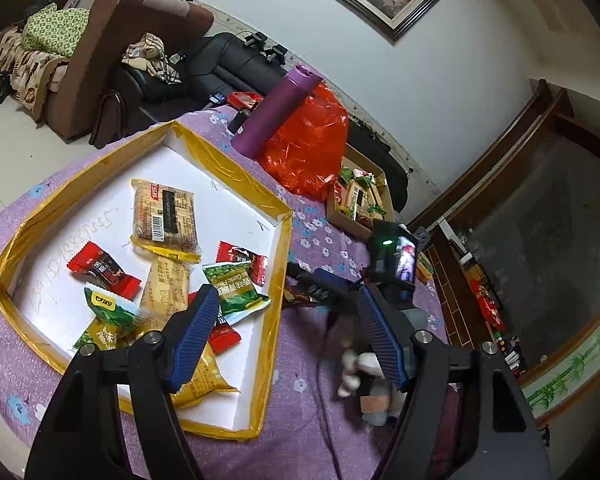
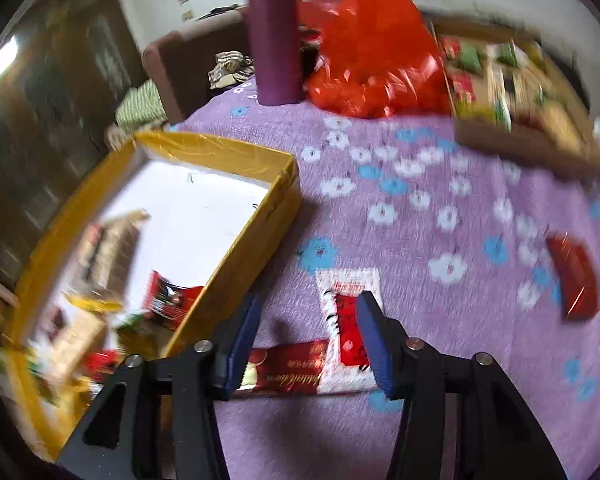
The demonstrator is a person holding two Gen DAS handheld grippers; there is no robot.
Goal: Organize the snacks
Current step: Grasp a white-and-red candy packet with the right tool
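Snacks lie scattered in the tray, a shallow white box with a yellow taped rim, on a purple flowered cloth. In the left wrist view the largest is a tan biscuit pack at the tray's middle; around it lie red candy wrappers, green pea packets and yellow packs toward the tray's near corner. The left gripper hangs over the tray's near right rim, its blue pads wide apart with nothing between them. Right of the tray the right gripper shows, reaching down toward the cloth, blurred; whether it holds anything cannot be told from here. Beyond the tray stand a purple bottle and a red plastic bag, touching each other. Right of the bag sits a cardboard box holding more snacks.

In the right wrist view, much blurred, the tray lies to the left with snacks in its near half. The right gripper hovers over the cloth just beside the tray's right wall, pads apart and pressing on nothing. Below it lie a red-and-white packet and, touching it and nearer the tray, a dark red bar. Another red packet lies well right of the tray. Bottle, bag and cardboard box stand at the far side.
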